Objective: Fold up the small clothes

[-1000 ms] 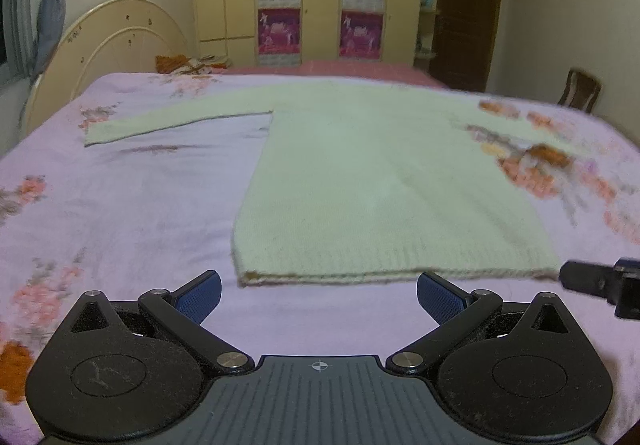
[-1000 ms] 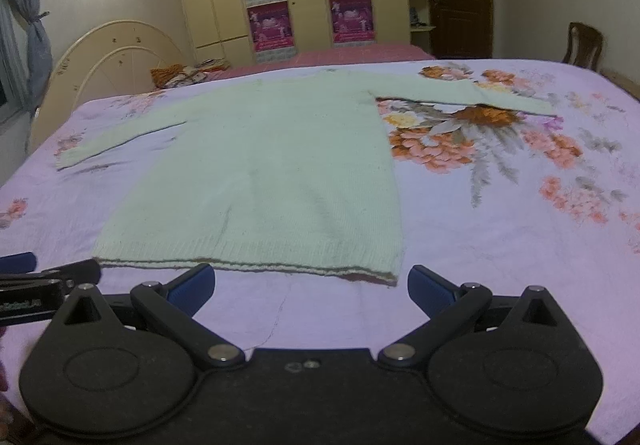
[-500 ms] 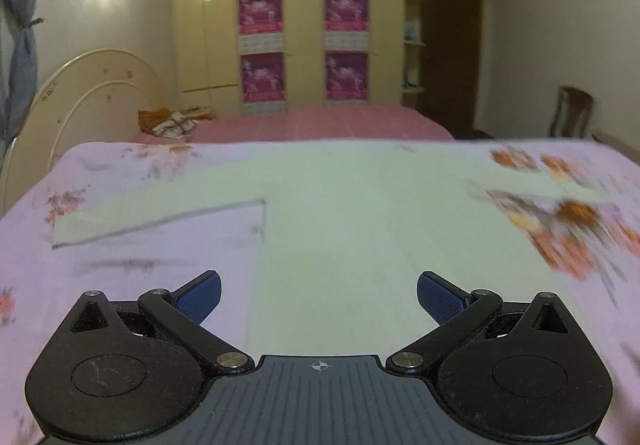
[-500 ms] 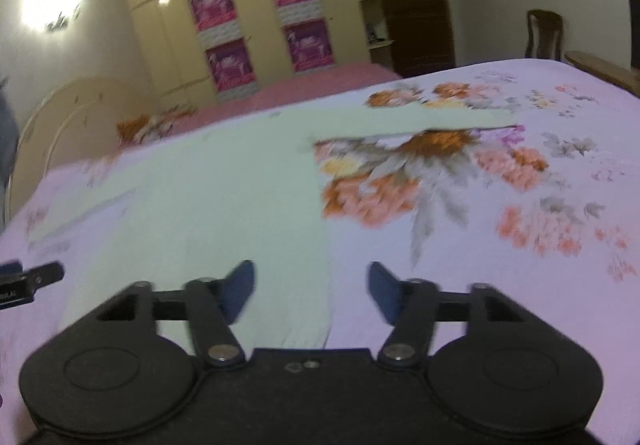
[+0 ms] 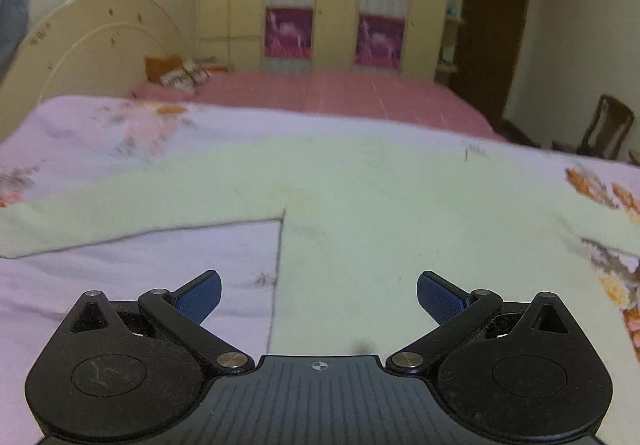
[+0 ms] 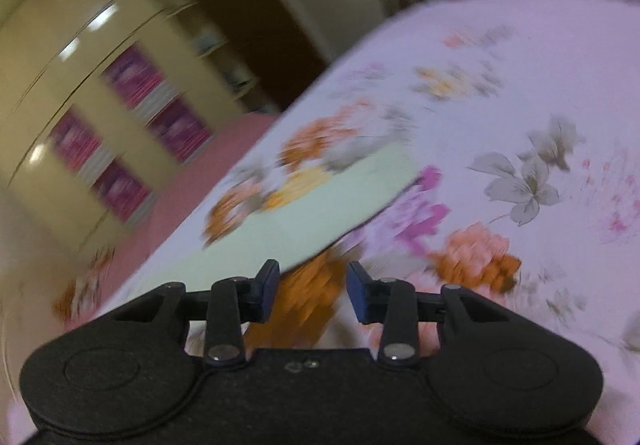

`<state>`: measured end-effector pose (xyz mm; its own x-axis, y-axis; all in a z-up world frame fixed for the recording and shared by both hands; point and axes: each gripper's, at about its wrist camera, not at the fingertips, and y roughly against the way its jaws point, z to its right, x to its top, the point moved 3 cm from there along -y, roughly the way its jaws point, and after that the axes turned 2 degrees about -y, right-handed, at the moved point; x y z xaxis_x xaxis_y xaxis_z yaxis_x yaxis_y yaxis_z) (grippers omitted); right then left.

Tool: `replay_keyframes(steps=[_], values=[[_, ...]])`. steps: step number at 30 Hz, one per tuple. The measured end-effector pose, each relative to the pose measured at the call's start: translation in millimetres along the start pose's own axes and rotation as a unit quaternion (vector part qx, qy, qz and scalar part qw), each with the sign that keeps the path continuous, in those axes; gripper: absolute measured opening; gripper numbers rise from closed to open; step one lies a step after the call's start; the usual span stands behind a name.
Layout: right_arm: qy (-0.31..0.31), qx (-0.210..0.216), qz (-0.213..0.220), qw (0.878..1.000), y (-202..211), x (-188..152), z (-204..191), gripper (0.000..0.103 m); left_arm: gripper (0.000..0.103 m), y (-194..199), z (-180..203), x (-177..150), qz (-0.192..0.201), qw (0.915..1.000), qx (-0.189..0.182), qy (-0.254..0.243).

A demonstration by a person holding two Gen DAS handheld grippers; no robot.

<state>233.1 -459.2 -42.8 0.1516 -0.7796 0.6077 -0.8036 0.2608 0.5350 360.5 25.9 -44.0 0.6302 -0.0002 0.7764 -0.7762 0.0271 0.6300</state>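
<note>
A pale green knitted sweater [image 5: 400, 225] lies flat on the floral bedspread [image 5: 120, 285], sleeves spread out. In the left wrist view my left gripper [image 5: 318, 295] is open and empty, low over the sweater's body near the left armpit; the left sleeve [image 5: 132, 201] runs off to the left. In the blurred, tilted right wrist view my right gripper [image 6: 312, 289] is partly closed with a gap between the pads and holds nothing. It hovers over the bedspread [image 6: 520, 125] just short of the right sleeve [image 6: 320, 213], whose cuff end lies ahead.
A second bed with a pink cover [image 5: 360, 93] stands beyond, with a cream headboard [image 5: 92, 45] at left. Wardrobes with pink posters [image 5: 336, 5] line the back wall. A wooden chair [image 5: 608, 125] stands at right by a dark door [image 5: 496, 25].
Both grippers moved forward from the sweater's hem up along it. The left went toward the armpit, still open. The right swung right to the sleeve, tilted, and narrowed its jaws.
</note>
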Motion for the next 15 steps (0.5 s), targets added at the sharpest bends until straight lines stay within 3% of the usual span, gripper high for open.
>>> replay_keyframes(steps=[4,8,15], values=[[-0.067,-0.002,-0.002,0.998,-41.4,11.6,32.7,0.037,0.103,-26.6,-0.9,-0.6,-0.012,0.9996,0.023,0.004],[-0.117,0.024,0.014,0.993,-58.4,13.2,51.6,0.029,0.103,-44.8,-9.5,4.5,-0.025,0.9993,-0.006,0.026],[-0.096,0.013,0.008,0.995,-81.7,31.3,46.2,0.016,0.103,-61.8,-24.4,18.4,-0.018,0.9992,0.007,0.034]])
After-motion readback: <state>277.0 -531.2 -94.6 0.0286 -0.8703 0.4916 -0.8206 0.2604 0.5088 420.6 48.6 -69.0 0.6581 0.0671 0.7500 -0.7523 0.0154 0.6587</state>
